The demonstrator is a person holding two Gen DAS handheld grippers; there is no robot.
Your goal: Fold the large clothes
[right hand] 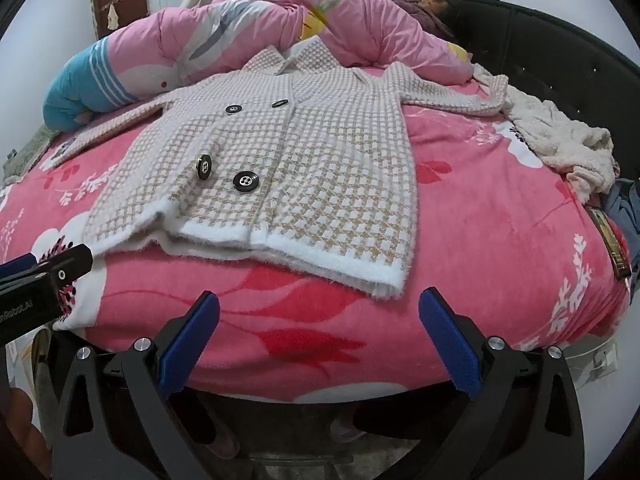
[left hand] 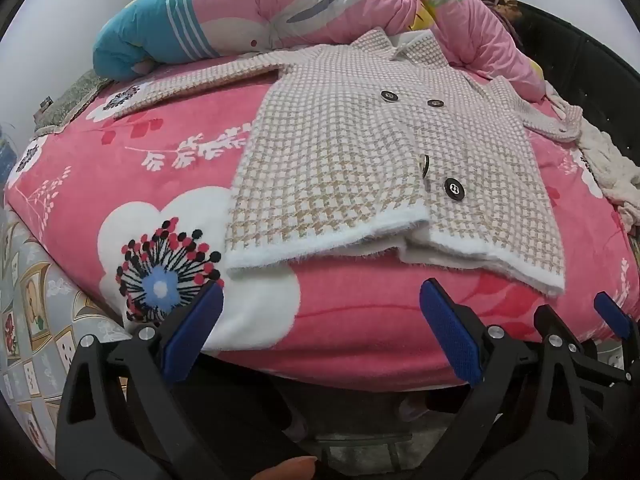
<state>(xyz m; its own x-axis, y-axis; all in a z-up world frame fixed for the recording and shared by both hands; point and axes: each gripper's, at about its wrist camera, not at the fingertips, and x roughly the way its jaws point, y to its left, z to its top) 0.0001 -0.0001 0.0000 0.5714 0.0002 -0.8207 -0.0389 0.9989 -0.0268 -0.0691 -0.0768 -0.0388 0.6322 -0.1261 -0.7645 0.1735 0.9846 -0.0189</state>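
A beige and white checked knit jacket [left hand: 360, 148] with black buttons lies flat, front up, on the pink flowered bed cover [left hand: 120, 168], sleeves spread out to both sides. It also shows in the right wrist view [right hand: 312, 168]. My left gripper [left hand: 320, 328] is open and empty, just short of the jacket's white hem at the bed's near edge. My right gripper [right hand: 320, 332] is open and empty, in front of the hem's right corner. The right gripper's fingers [left hand: 612, 316] show at the right of the left wrist view.
A rolled pink quilt [right hand: 248, 44] lies behind the jacket. A cream fleecy garment [right hand: 560, 140] lies at the right by the black headboard [right hand: 560, 60]. A grey cloth [left hand: 68, 104] lies at the far left. The left gripper's body [right hand: 44, 276] shows at the left.
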